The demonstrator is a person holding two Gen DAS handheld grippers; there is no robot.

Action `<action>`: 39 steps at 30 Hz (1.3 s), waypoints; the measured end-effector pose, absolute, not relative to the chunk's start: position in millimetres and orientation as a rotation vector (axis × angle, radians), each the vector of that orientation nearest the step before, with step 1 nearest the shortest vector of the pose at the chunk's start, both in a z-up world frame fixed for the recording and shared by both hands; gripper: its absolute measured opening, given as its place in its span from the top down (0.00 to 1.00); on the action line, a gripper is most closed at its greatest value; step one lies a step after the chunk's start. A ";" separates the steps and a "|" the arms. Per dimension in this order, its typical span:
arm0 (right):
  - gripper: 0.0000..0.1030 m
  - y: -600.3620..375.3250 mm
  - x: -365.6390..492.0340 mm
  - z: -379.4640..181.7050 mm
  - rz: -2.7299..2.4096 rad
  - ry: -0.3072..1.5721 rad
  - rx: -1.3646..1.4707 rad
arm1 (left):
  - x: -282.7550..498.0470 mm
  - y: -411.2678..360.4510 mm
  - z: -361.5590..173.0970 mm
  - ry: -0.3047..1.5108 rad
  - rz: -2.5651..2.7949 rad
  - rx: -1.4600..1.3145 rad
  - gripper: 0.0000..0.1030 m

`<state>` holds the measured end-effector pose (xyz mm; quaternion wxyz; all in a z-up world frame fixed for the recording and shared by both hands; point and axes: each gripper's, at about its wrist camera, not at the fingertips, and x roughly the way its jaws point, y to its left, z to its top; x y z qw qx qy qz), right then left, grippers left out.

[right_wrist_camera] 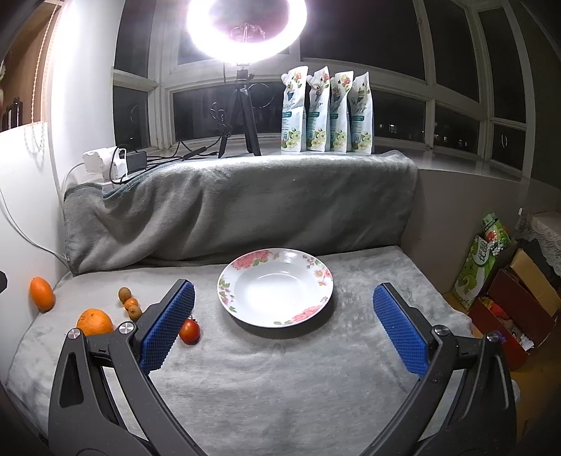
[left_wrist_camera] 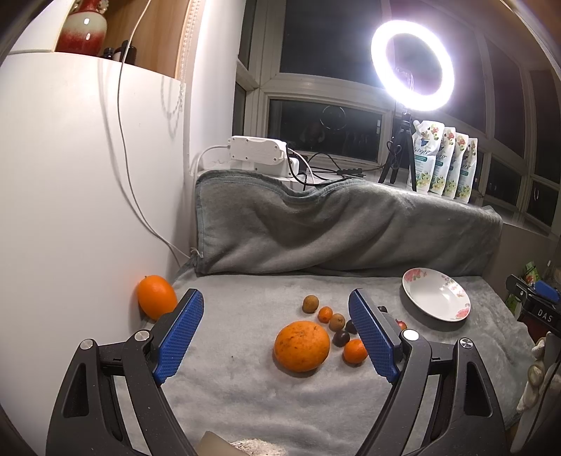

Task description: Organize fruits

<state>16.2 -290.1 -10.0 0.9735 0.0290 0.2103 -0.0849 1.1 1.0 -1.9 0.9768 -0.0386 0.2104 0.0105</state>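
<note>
A grey blanket [right_wrist_camera: 266, 379] is being lit by one ring light [right_wrist_camera: 245, 28] before dark windows. The left tool [left_wrist_camera: 277, 331] is being held spread and empty above the fruit cluster; the right tool [right_wrist_camera: 284, 326] is likewise being held released, framing one flowered plate [right_wrist_camera: 326, 277], which is lying bare. Two large oranges [left_wrist_camera: 301, 345] [left_wrist_camera: 156, 296], two small mandarins [left_wrist_camera: 354, 350], two brown fruits [left_wrist_camera: 310, 303], two dark ones [left_wrist_camera: 340, 338] and one red tomato [right_wrist_camera: 189, 330] are being counted. Four pouches [right_wrist_camera: 326, 112] are standing on the sill.

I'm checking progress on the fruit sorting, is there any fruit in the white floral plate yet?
No, the white floral plate is bare inside, with the fruit lying on the grey blanket.
</note>
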 end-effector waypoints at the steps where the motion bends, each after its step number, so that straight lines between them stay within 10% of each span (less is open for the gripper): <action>1: 0.00 -290.2 16.2 -10.0 -0.172 0.423 0.057 | 0.8 0.7 -2.1 0.424 0.021 -0.078 0.18; 39: 0.00 -291.5 14.3 -10.6 -0.187 0.420 0.046 | -1.1 0.3 -7.9 0.434 0.019 -0.088 0.18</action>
